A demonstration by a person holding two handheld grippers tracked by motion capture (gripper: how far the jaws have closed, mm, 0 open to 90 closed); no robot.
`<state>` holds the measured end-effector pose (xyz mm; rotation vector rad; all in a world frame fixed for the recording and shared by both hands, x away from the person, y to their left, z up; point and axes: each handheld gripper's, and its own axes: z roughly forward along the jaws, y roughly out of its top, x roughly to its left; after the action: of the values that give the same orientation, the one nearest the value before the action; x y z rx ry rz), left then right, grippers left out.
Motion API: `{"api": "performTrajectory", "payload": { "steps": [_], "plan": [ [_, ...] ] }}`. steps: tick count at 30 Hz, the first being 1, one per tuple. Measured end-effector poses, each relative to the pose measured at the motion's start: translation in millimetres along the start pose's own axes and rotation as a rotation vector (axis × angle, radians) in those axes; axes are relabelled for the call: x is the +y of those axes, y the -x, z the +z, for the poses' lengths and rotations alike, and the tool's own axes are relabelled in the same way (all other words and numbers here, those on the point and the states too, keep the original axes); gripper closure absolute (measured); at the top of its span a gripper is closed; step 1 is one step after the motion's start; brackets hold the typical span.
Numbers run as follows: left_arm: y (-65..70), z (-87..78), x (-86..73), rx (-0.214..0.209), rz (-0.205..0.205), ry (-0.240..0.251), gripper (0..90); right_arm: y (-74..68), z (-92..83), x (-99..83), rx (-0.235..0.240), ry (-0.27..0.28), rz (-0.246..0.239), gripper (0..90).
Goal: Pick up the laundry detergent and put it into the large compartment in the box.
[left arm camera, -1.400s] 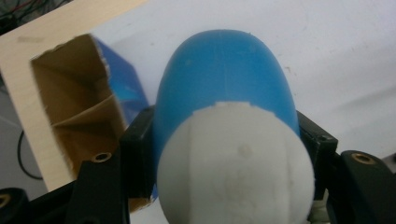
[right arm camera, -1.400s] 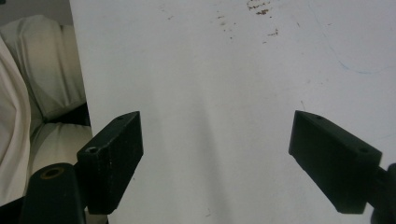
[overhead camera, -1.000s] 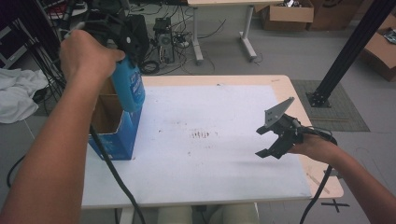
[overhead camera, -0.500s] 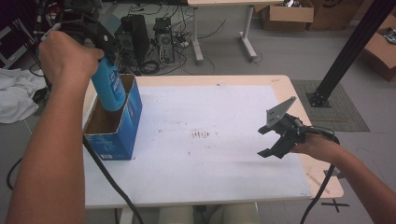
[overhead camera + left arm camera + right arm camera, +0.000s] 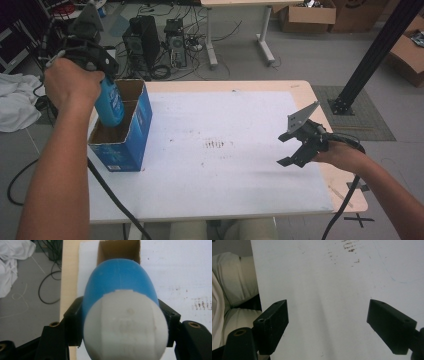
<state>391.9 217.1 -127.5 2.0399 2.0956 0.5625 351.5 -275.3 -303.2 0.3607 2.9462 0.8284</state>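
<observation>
My left gripper (image 5: 102, 82) is shut on a blue bottle (image 5: 109, 105) with a white end (image 5: 125, 325), its black jaws pressing both sides. The bottle hangs upright with its lower part inside the open top of a blue cardboard box (image 5: 127, 135) at the left of the white table (image 5: 225, 115). In the left gripper view the bottle (image 5: 120, 282) hides most of the box's brown inside (image 5: 118, 250). My right gripper (image 5: 281, 150) hovers low over the table's right side, open, with nothing between its jaws (image 5: 327, 322).
Faint brown marks (image 5: 215, 145) stain the middle of the table. On the floor behind it stand computer towers (image 5: 150, 45) with cables, and a white cloth (image 5: 15, 105) lies at the left. A black post (image 5: 370, 55) rises at the right, with cardboard boxes (image 5: 305, 15) beyond.
My left hand has carried the bottle leftward and down, from above the box's right wall into its open top. The right gripper has stayed where it was.
</observation>
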Motion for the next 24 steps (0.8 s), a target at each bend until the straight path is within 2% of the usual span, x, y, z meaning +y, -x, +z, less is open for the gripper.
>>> {"api": "performTrajectory", "payload": {
  "steps": [5, 10, 13, 20, 24],
  "plan": [
    [-2.2, 23.7, -6.4, -0.011, -0.004, -0.011, 38.2, 0.1, 3.4, -0.5, 0.004, -0.006, 0.001, 17.6],
    [-0.5, 47.4, -12.3, -0.019, 0.023, -0.039, 38.2, 0.2, 5.8, -2.2, 0.006, -0.008, 0.008, 17.5],
    [0.2, 63.7, -16.3, -0.022, 0.016, -0.053, 38.2, 0.2, 7.7, -3.7, 0.008, -0.011, 0.01, 17.5],
    [2.9, 92.1, -24.8, -0.015, 0.054, -0.076, 38.2, -0.4, 8.5, -8.1, 0.002, -0.014, 0.017, 17.5],
    [3.4, 109.1, -31.0, -0.022, 0.058, -0.086, 38.2, 0.0, 8.6, -10.6, 0.002, -0.018, 0.024, 17.5]
  ]
}}
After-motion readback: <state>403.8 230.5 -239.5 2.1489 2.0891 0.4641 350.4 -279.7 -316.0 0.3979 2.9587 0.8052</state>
